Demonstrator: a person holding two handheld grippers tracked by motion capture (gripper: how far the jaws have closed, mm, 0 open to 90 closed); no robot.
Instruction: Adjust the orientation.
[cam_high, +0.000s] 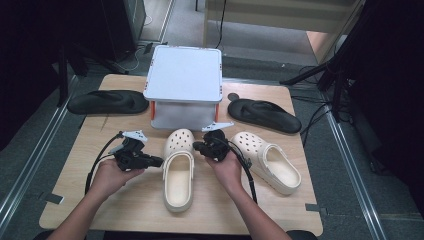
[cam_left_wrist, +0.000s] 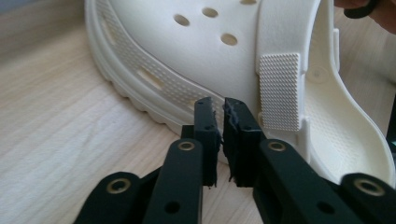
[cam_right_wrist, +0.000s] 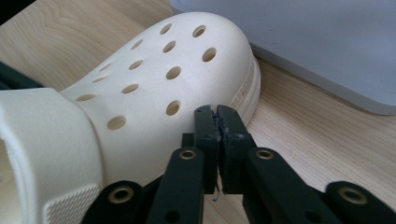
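centre clog: cream clog (cam_high: 178, 172) flat on the worktop (cam_high: 75, 165), toe towards the white box, heel opening towards the person; strap folded forward over the instep
clog, left gripper view: side wall and textured strap end (cam_left_wrist: 279, 91) just past the jaw tips
clog, right gripper view: holed toe cap (cam_right_wrist: 154, 79) close in front of the jaw tips
left hand-held gripper: (cam_high: 156, 161) at the clog's left side, tips aimed at its edge; jaws nearly together, thin slit between the pads, nothing between them (cam_left_wrist: 219, 122); can't tell if tips touch the clog
right hand-held gripper: (cam_high: 196, 146) at the clog's right side by the toe; jaws almost closed, nothing gripped (cam_right_wrist: 215, 122); contact with the clog unclear
second clog: matching cream clog (cam_high: 267, 161) to the right, angled, apart from the centre one
white box: lidded white box (cam_high: 184, 85) with orange bits at its corners, just behind the clog's toe
black sandals: one (cam_high: 107, 102) at the left of the box, one (cam_high: 264, 115) at the right, both on the worktop
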